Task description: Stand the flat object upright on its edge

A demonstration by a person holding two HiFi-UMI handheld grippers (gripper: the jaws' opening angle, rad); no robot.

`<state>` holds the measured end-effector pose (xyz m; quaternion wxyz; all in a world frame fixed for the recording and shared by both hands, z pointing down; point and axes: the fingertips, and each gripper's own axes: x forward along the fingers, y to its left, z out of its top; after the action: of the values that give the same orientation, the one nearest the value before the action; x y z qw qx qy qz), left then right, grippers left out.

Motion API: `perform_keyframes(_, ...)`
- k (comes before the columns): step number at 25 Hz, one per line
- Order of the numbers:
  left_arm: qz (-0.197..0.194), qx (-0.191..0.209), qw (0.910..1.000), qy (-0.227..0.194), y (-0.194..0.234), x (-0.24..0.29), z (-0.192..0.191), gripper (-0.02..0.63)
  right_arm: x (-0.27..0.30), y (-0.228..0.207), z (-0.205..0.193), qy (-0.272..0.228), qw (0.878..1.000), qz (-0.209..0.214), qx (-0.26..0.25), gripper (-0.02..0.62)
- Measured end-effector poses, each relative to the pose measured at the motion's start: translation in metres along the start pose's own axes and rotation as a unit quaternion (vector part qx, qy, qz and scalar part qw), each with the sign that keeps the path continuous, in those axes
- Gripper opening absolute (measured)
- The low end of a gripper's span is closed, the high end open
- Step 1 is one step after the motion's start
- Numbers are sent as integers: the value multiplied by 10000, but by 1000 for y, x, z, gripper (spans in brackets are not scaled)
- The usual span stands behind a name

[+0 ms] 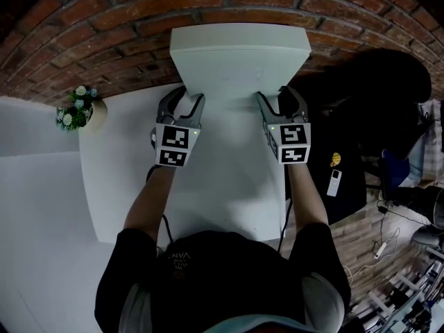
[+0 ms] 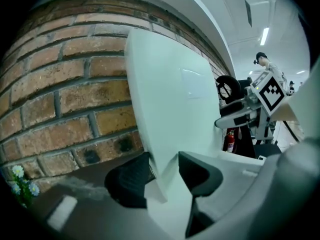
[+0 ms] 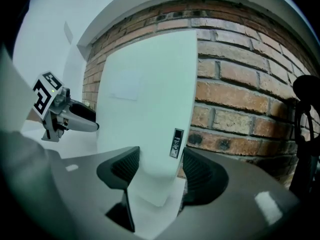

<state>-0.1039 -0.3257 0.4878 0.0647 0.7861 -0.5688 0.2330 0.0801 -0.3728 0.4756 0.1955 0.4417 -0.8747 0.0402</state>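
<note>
The flat object is a white slab (image 1: 239, 64) that stands about upright on its lower edge at the back of the white table (image 1: 229, 179), close to the brick wall (image 1: 104, 19). My left gripper (image 1: 189, 97) holds its lower left corner. In the left gripper view the slab (image 2: 170, 94) sits between the dark pads (image 2: 127, 184) of that gripper (image 2: 162, 176), which press on both faces. My right gripper (image 1: 279, 97) holds the lower right corner. In the right gripper view that gripper (image 3: 155, 171) is shut across the slab's (image 3: 150, 99) thickness, below a small label (image 3: 175, 143).
A small pot of white flowers (image 1: 76, 111) sits at the table's back left corner. A black seat and dark equipment (image 1: 378, 82) stand to the right of the table. Cables and clutter (image 1: 402, 283) lie on the floor at lower right.
</note>
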Motion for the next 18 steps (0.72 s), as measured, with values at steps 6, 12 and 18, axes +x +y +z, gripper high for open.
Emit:
perform_keyframes(6,16,28,10000,-37,0,14,0,181,9,-10,-3,-10,10000,-51,-24,275)
perform_keyframes(12,66,72,9999,-88,2,25,1,175,19,-18,-6,-33,9999,-104,-53,275)
perform_keyframes(18,100,78,9999,-115,5,33,2,170,29,-23,-7,-55,9998,-155,-89,275)
